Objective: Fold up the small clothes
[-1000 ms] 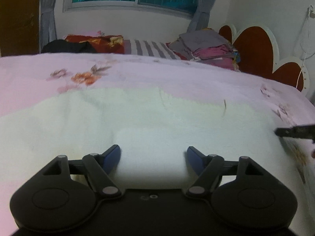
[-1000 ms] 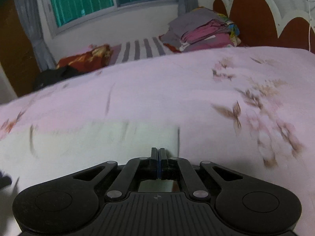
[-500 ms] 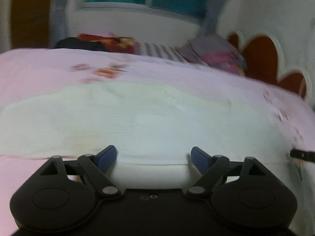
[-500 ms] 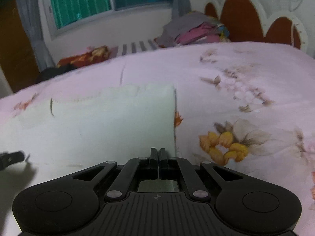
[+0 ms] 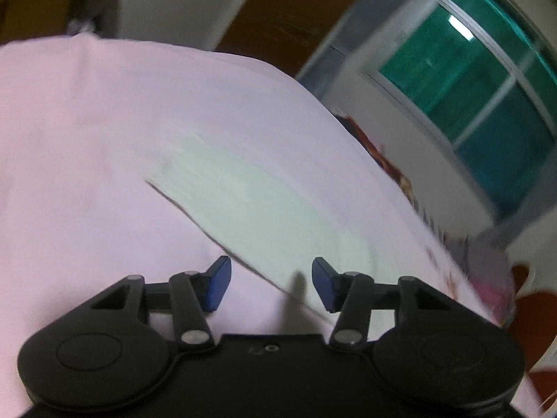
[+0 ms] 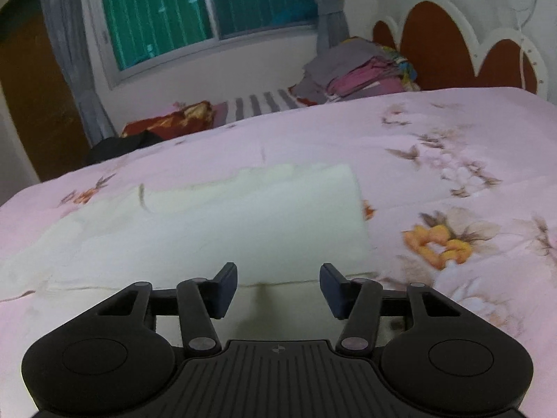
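Pale cream cloth [image 6: 216,230] lies flat on the pink floral bedspread [image 6: 452,146], folded over w/ a second layer on top. In right wrist view its right edge runs straight, top corner near mid-frame, down to a lower corner just beside an orange flower print [image 6: 440,240]. Near edge lies just under and ahead of the right gripper [image 6: 278,289]; a thin fold line runs along it, left to right. Far edge is uneven and wavy; a short dark curved mark sits near its upper left. Left side of the cloth spreads toward frame edge; exact end not visible.

Left wrist view is tilted and motion-blurred: cloth [image 5: 264,209] shows as a pale band crossing diagonally, one straight edge w/ a thin shadow running from mid-left down to between the fingers of the left gripper [image 5: 271,284]. Cannot tell if that gripper touches the fabric.

Both grippers: fingers spread wide, blue pads apart, nothing pinched. Right fingers [image 6: 330,285] sit over the cloth's near edge; contact unclear.

Room to move: bare bedspread right of the cloth and beyond its far edge, also to the left in left wrist view. Farther back: stack of folded clothes [image 6: 362,73] by the scalloped red-brown headboard [image 6: 438,41], striped fabric [image 6: 264,104], red patterned bundle [image 6: 174,118], dark item [image 6: 118,146] at bed's far edge. Window [image 6: 195,10] w/ grey curtains behind.
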